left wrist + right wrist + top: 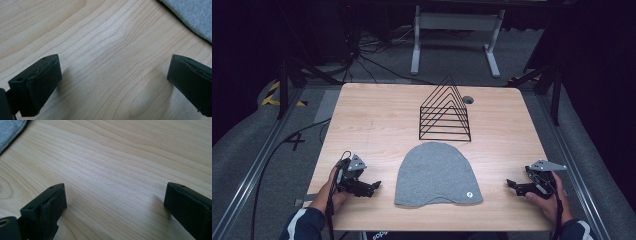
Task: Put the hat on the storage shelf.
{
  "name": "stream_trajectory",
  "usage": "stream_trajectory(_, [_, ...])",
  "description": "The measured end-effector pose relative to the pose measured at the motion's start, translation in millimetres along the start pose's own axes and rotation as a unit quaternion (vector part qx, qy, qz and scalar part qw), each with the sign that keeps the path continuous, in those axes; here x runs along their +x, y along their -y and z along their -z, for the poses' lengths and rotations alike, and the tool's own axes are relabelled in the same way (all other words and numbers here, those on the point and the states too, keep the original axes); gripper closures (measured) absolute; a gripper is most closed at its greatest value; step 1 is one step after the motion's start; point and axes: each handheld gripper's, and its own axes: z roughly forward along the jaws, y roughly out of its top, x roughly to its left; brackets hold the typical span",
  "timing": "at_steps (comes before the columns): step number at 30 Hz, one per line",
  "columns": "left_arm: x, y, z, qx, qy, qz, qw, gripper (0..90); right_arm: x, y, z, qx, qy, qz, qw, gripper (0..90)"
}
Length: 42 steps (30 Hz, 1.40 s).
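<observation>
Two tongs rest low on the surface point(362, 115), one on each side of a grey knit hat point(437, 172) — left tongs point(374, 186) near its left edge, right tongs point(510, 184) well apart from its right edge. Both point inward toward the hat. Both stand wide open with nothing between the jaws; the left gripper view and the right gripper view show bare wood grain in the gap, with a corner of grey cloth at the frame edge.

Step in hand, as I judge it: closing in on the hat for a first grip. Best done by sliding each lower jaw flat along the wood to get under the brim corners, then pinching both layers of cloth — a high pinch would likely lift only the top layer. Keeping the two sides level should stop the knit from bunching.

Hat lies flat at the near middle of the surface, crown rounded toward the far side, brim toward the person, slightly wavy at the hem. Small round white tag near the right brim corner. Black wire rack point(445, 112) stands just beyond the crown, apart from it.
</observation>
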Motion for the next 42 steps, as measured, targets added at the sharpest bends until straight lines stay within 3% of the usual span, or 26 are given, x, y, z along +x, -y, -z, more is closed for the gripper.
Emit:
stream_trajectory(5, [0.2,0.6,0.4,-0.002,0.001,-0.009,1.0,0.2,0.0,0.4,0.5,-0.001,-0.001,-0.001,1.0,4.4])
stream_trajectory(12, [-1.5,0.3,2.7,-0.001,0.02,-0.026,0.9995,4.9,-1.5,-2.1,0.8,0.011,-0.005,0.005,0.9999,4.9])
stream_trajectory(13, [-2.2,-0.8,2.7,0.0,0.022,-0.028,0.9994,6.1,-1.3,-2.6,0.9,0.013,-0.005,0.005,0.9999,6.6])
stream_trajectory(15, [-4.9,-2.8,3.2,0.001,0.026,-0.029,0.9992,12.4,-1.4,-4.6,2.9,0.01,-0.011,0.01,0.9998,21.7])
stream_trajectory(18, [-12.7,-7.5,2.0,-0.003,0.02,-0.044,0.9988,18.7,1.3,-9.5,3.3,0.001,-0.026,0.006,0.9996,27.2])
stream_trajectory(19, [-14.6,-8.8,1.9,-0.004,0.02,-0.047,0.9987,19.6,5.3,-13.0,4.0,-0.004,-0.036,0.012,0.9993,33.4])
stream_trajectory(20, [-17.8,-11.2,2.2,-0.01,0.031,-0.043,0.9985,21.5,8.6,-15.4,4.2,-0.009,-0.044,0.019,0.9988,37.4])
stream_trajectory(22, [-23.4,-15.9,2.8,-0.019,0.041,-0.047,0.9979,25.0,29.5,-28.0,4.9,-0.02,-0.075,0.054,0.9955,51.2])
stream_trajectory(23, [-25.9,-17.9,2.3,-0.022,0.041,-0.053,0.9975,25.0,29.5,-28.0,4.9,-0.02,-0.075,0.054,0.9955,51.2])
stream_trajectory(25, [-36.0,-23.1,-0.7,-0.024,0.049,-0.068,0.9962,26.5,43.5,-34.1,2.9,-0.022,-0.089,0.075,0.993,58.7])
stream_trajectory(27, [-45.5,-27.5,-4.9,-0.023,0.052,-0.082,0.995,28.7,61.9,-41.1,-1.8,-0.023,-0.115,0.101,0.988,66.5])
stream_trajectory(30, [-58.9,-34.2,-12.4,-0.024,0.059,-0.101,0.9929,29.7,82.1,-48.2,-9.8,-0.023,-0.138,0.12,0.9829,73.0])
stream_trajectory(34, [-63.3,-35.6,-17.8,-0.027,0.062,-0.106,0.9921,29.3,94.4,-52.0,-16.9,-0.018,-0.151,0.133,0.9794,74.4])
stream_trajectory(35, [-64.1,-35.6,-22.5,-0.015,0.06,-0.106,0.9924,28.9,101.0,-53.7,-22.4,-0.01,-0.153,0.142,0.978,74.9])
stream_trajectory(38, [-63.3,-35.5,-23.0,-0.017,0.063,-0.103,0.9925,28.2,107.6,-53.5,-31.0,0.01,-0.151,0.153,0.9766,72.8])
stream_trajectory(40, [-63.6,-33.7,-21.3,-0.01,0.083,-0.104,0.9911,30.7,108.7,-50.7,-31.8,0.013,-0.159,0.153,0.9752,72.1])
stream_trajectory(42, [-64.3,-33.1,-20.1,-0.006,0.086,-0.107,0.9906,30.8,110.6,-48.4,-29.6,0.015,-0.161,0.155,0.9746,71.0])
